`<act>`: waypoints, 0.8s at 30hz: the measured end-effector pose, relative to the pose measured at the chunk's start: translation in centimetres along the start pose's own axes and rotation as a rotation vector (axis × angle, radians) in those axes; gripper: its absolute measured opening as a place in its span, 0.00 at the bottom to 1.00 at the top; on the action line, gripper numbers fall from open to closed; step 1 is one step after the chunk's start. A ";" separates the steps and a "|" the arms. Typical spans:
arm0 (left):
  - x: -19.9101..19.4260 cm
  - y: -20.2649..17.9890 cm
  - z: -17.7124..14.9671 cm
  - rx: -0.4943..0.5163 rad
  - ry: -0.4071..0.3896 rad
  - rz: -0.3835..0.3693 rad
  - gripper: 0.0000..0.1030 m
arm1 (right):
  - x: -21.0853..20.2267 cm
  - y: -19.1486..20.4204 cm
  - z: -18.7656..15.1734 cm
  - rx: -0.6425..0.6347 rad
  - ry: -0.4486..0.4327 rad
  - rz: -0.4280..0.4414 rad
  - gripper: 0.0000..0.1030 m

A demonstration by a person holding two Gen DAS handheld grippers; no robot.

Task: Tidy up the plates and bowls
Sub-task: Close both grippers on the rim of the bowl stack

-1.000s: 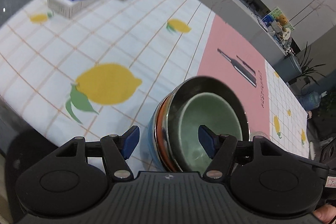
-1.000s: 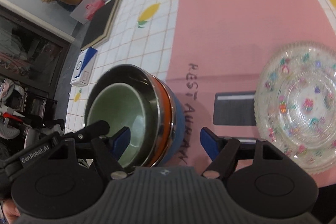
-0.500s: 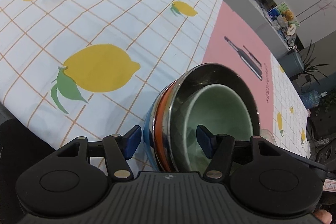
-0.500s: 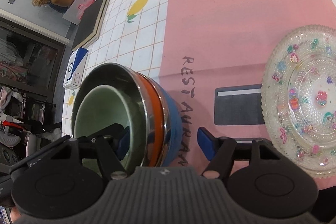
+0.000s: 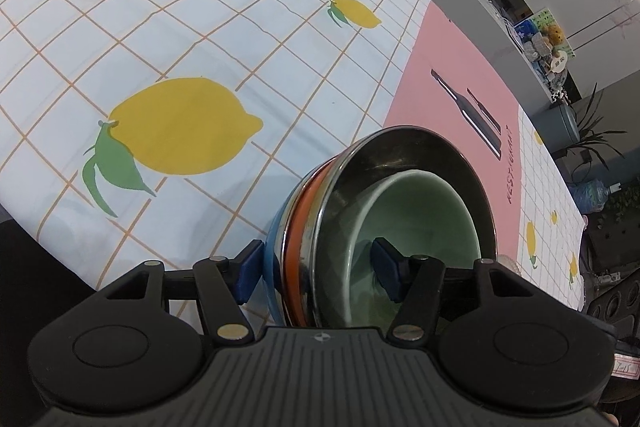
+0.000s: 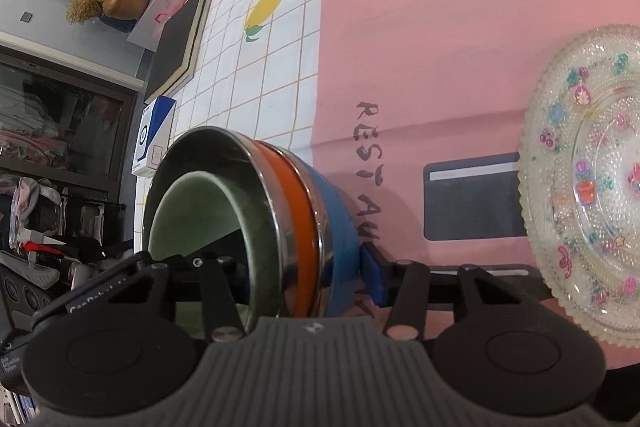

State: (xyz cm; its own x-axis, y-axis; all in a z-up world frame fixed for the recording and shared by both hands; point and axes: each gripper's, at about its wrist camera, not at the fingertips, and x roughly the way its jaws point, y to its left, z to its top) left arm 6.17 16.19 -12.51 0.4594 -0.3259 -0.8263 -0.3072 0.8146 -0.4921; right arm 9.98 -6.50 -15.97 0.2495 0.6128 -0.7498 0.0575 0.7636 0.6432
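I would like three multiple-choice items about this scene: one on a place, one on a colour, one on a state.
1. Where does the glass plate lie?
A. on the pink mat
B. inside the bowls
C. on the white box

2. What colour is the innermost bowl?
A. orange
B. pale green
C. blue

3. How does the left tool stand at the bowl stack?
A. far from it
B. shut beside it
C. fingers astride its wall

Key: 1 A, pink mat shows around the plate; 2 B, green sits within the steel bowl; 3 C, one finger is inside, one outside.
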 end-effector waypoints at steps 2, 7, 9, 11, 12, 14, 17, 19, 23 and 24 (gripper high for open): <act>0.0 0.1 0.0 -0.001 0.000 -0.003 0.65 | 0.0 -0.1 0.0 0.002 0.001 0.004 0.47; 0.0 0.0 0.0 0.002 0.001 -0.005 0.65 | 0.0 -0.4 0.1 0.016 0.003 0.014 0.46; 0.0 -0.1 -0.1 0.008 -0.003 -0.003 0.65 | 0.0 -0.4 0.1 0.020 0.003 0.015 0.46; 0.0 -0.1 -0.2 0.016 -0.008 0.000 0.65 | -0.1 -0.5 0.0 0.022 0.005 0.018 0.46; -0.1 -0.2 -0.2 0.019 -0.009 0.001 0.65 | -0.1 -0.5 0.0 0.027 0.007 0.019 0.46; -0.2 -0.2 -0.3 0.019 -0.009 0.003 0.65 | -0.2 -0.5 -0.1 0.032 0.008 0.021 0.46; -0.5 -0.2 -0.4 0.014 -0.011 -0.005 0.65 | -0.5 -0.4 -0.1 0.029 0.000 0.022 0.45; -0.8 -0.3 -0.5 0.013 -0.015 -0.011 0.65 | -0.8 -0.2 -0.1 0.025 -0.007 0.025 0.45; -1.5 -1.0 -0.5 0.019 -0.025 -0.020 0.65 | -1.9 0.0 -0.1 0.016 -0.019 0.032 0.45; -1.7 -1.3 -0.5 0.019 -0.028 -0.023 0.65 | -2.2 0.0 -0.1 0.012 -0.023 0.032 0.45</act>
State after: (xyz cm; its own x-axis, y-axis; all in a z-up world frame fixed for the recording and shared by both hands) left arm 5.30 15.48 -10.61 0.4893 -0.3310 -0.8069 -0.2804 0.8164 -0.5049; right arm 9.36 -7.84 -14.30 0.2740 0.6321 -0.7248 0.0606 0.7408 0.6690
